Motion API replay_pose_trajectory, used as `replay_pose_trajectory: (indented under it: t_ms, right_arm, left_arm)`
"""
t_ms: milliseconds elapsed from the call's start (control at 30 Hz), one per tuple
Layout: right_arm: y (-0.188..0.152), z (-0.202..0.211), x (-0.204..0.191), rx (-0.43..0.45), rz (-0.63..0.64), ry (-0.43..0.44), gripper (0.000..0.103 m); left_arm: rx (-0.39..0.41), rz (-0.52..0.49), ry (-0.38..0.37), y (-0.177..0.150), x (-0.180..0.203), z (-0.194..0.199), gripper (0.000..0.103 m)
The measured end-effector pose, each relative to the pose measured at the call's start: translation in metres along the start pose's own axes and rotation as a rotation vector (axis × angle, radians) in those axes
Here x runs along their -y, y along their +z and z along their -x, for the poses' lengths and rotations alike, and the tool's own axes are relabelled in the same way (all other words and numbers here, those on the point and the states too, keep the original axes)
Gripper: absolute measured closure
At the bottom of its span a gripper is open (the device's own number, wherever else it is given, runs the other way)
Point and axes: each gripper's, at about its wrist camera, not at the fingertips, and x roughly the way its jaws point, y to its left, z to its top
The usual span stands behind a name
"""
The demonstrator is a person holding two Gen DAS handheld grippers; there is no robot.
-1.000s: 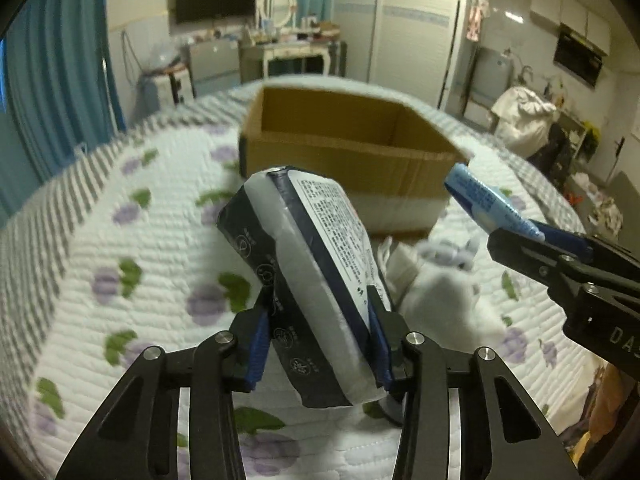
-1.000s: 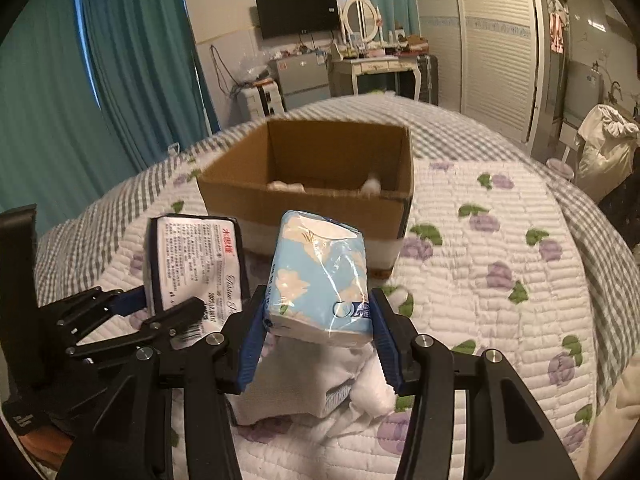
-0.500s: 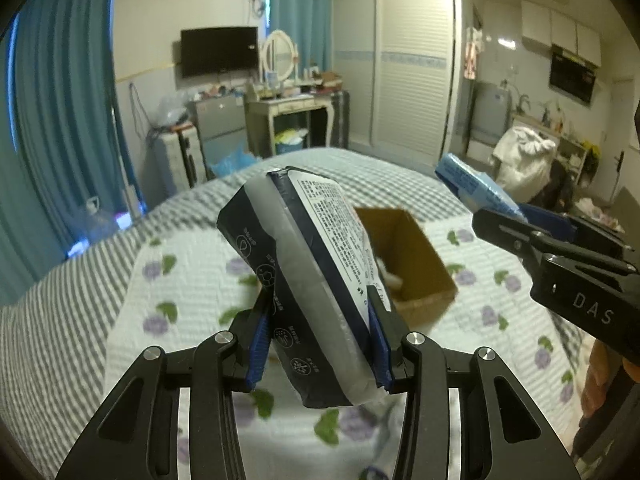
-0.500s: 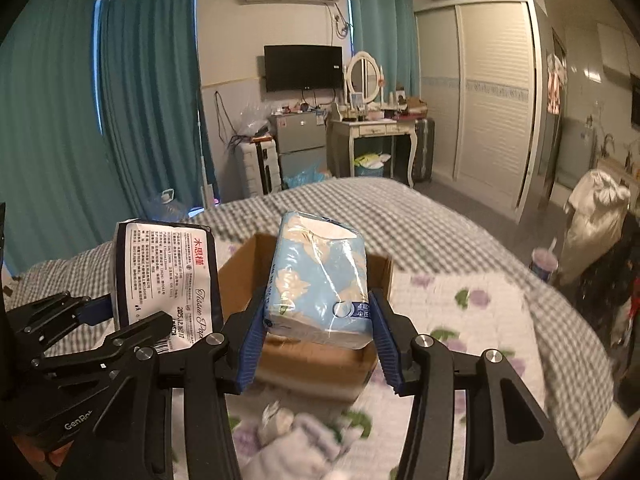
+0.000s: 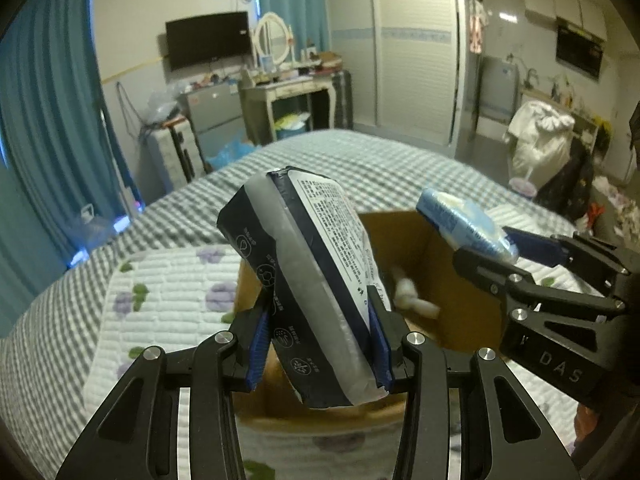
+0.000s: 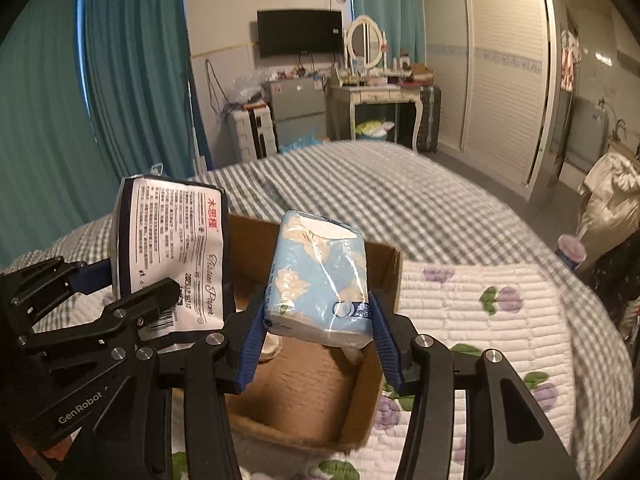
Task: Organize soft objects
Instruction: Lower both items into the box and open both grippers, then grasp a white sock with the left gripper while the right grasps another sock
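Navy-and-white tissue pack (image 5: pixel 316 292) clamped between the blue pads of the left gripper (image 5: pixel 318 344), tilted, printed label face up-right, held in the air over the near-left part of the open cardboard box (image 5: pixel 448 280). Light-blue floral tissue pack (image 6: pixel 320 280) pinched upright in the right gripper (image 6: pixel 316 344), pads squeezing its lower sides, hanging above the box interior (image 6: pixel 304 384). In the right wrist view the navy pack (image 6: pixel 172 256) sits just left of the blue one, the two packs near each other but apart; left gripper body (image 6: pixel 92 344) visible at lower left. In the left wrist view the blue pack (image 5: pixel 464 224) shows at the right with the right gripper (image 5: pixel 484 256) gripping it, over the box's far-right side. Inside the box a small white soft item (image 5: pixel 408 292) lies on the bottom. Box rests on a white quilt with purple flower print (image 6: pixel 492 320), spread over a grey checked bedcover (image 5: pixel 360 160). Room behind: teal curtains (image 6: pixel 132 80), wall TV (image 6: pixel 300 32), dressing table with oval mirror (image 6: pixel 364 40).
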Motion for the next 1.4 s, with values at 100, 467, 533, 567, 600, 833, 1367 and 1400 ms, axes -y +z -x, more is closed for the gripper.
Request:
replay_pose_trajectory:
  t_ms: [100, 467, 533, 567, 600, 833, 1367, 1400]
  right_arm:
    - [-0.006, -0.02, 0.006, -0.026, -0.012, 0.012, 0.054]
    - [-0.008, -0.022, 0.017, -0.018, -0.05, 0.05, 0.03]
    - [-0.004, -0.007, 0.019, 0.003, -0.053, 0.052, 0.027]
    - [-0.001, 0.0, 0.018, 0.008, -0.053, 0.05, 0.026]
    - [0.003, 0.012, 0.02, 0.024, -0.053, 0.047, 0.025]
    - [0.022, 0.107, 0.02, 0.112, -0.004, 0.021, 0.012]
    - [-0.032, 0.225, 0.002, 0.062, 0.192, 0.008, 0.0]
    - [-0.044, 0.217, 0.001, 0.04, 0.207, 0.02, 0.0]
  left_arm:
    - [-0.025, -0.004, 0.005, -0.004, 0.001, -0.015, 0.061]
    - [-0.057, 0.021, 0.028, -0.005, 0.004, -0.019, 0.049]
    - [-0.051, 0.041, 0.033, -0.002, 0.002, -0.01, 0.029]
    - [-0.038, 0.047, 0.039, 0.0, 0.001, -0.003, 0.024]
    - [-0.012, 0.051, 0.047, 0.002, 0.001, 0.009, 0.018]
    - [0.105, 0.04, 0.095, 0.027, 0.003, 0.094, 0.012]
    - [0.15, 0.064, 0.168, -0.014, 0.031, 0.21, 0.0]
    - [0.138, 0.067, 0.174, -0.024, 0.034, 0.205, 0.0]
